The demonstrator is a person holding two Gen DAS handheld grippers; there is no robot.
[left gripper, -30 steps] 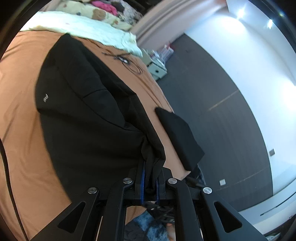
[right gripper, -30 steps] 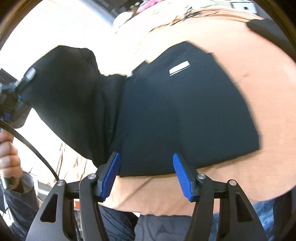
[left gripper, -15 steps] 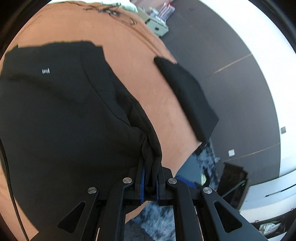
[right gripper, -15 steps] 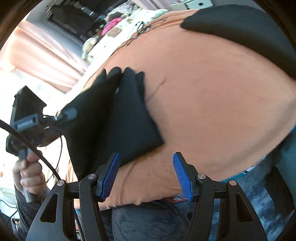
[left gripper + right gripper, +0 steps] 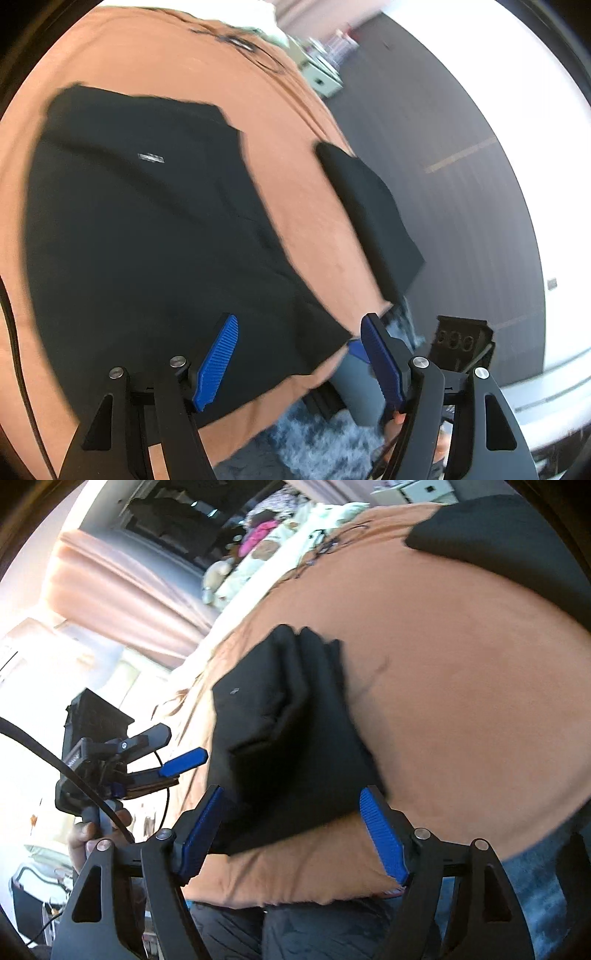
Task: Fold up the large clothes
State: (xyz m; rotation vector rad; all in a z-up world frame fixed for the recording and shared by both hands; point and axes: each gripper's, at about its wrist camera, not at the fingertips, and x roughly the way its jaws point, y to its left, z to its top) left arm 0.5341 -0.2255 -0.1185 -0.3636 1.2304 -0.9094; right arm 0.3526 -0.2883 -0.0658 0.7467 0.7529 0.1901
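A large black garment [image 5: 147, 229] lies folded flat on the orange bed sheet [image 5: 207, 74], with a small silver label facing up. It also shows in the right wrist view [image 5: 288, 731] as a folded dark pile. My left gripper [image 5: 299, 360] is open and empty just above the garment's near corner. My right gripper [image 5: 291, 834] is open and empty over the garment's near edge. The left gripper also shows in the right wrist view [image 5: 173, 755], held to the garment's left with its jaws apart.
A second folded black garment [image 5: 369, 218] lies at the bed's right edge, and shows in the right wrist view [image 5: 509, 546] at top right. Pale bedding and stuffed toys [image 5: 266, 557] sit at the bed's head. Dark floor [image 5: 443, 147] lies to the right.
My left gripper has opened and let go of the black garment, which now lies flat on the sheet. My right gripper stays open and has turned back over the garment.
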